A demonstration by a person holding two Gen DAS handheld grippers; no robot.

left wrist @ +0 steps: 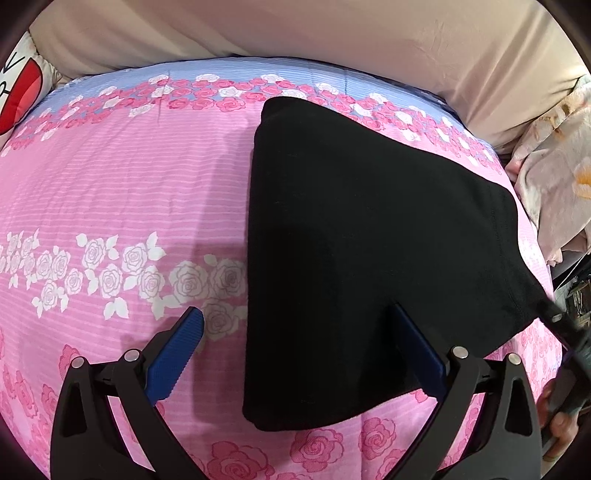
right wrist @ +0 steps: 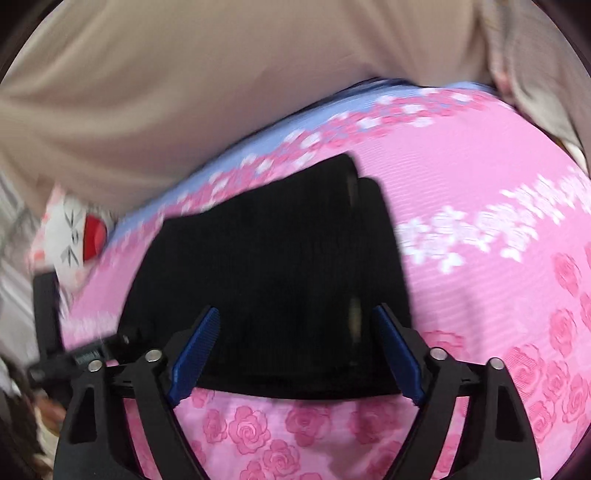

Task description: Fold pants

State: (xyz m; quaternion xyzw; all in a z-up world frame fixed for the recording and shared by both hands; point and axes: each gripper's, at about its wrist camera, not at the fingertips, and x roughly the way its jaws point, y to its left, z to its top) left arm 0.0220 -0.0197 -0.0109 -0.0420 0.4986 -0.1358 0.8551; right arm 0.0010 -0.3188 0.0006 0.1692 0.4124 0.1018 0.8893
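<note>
Both tools stand wide and hold nothing: left tool point(left wrist: 295, 328), right tool point(right wrist: 297, 326). Folded black pants point(left wrist: 369, 240) lie right of centre on the pink bedsheet point(left wrist: 122, 184). A low finger may catch and unfold them.

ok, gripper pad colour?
Blue, ribbed pads; clearest in the left wrist view.

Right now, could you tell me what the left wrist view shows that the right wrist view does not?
Only the left wrist view shows the open left gripper, a hand at the right edge and floral bedding beyond the bed.

Only the right wrist view shows the open right gripper.

Both show the folded black pants on the pink rose sheet, the beige cover and a cartoon pillow.
</note>
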